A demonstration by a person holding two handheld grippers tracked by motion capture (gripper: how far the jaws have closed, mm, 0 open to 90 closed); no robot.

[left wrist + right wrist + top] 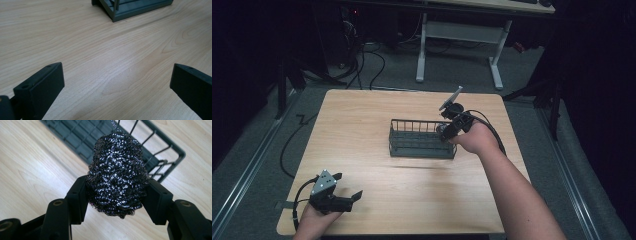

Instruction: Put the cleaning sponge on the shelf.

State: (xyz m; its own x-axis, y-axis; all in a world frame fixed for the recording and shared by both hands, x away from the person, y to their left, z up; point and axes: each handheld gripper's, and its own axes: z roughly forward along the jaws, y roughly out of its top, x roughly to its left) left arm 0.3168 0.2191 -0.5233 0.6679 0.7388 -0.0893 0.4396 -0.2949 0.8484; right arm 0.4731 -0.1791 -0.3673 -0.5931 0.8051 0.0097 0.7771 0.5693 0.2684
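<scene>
Steel wool scourer [117,173]: a dark, shiny, rounded wad of metal mesh, clamped between the two black jaws of the right gripper [117,195]. Both jaws press into its sides; the upper part of the wad projects past the jaw tips.

Right gripper [447,131] position: at the right end of the wire basket [422,138], above its rim. In the right gripper view the scourer is lifted clear of the table [412,185], with the basket's slatted floor [75,137] and a corner of its rim behind it. Whether the scourer touches the rim cannot be told.

Wire basket: dark grey, rectangular, open-topped, standing near the middle of the table, slightly toward the right edge. Its interior appears empty.

Left gripper [347,187]: at the near left corner of the table, jaws spread wide with nothing between them. In the left gripper view [116,82] bare wood lies between the jaws, and a corner of the basket [130,10] shows at the top.

Open room: bare wood surrounds the basket, widest toward the left and near edges.
</scene>
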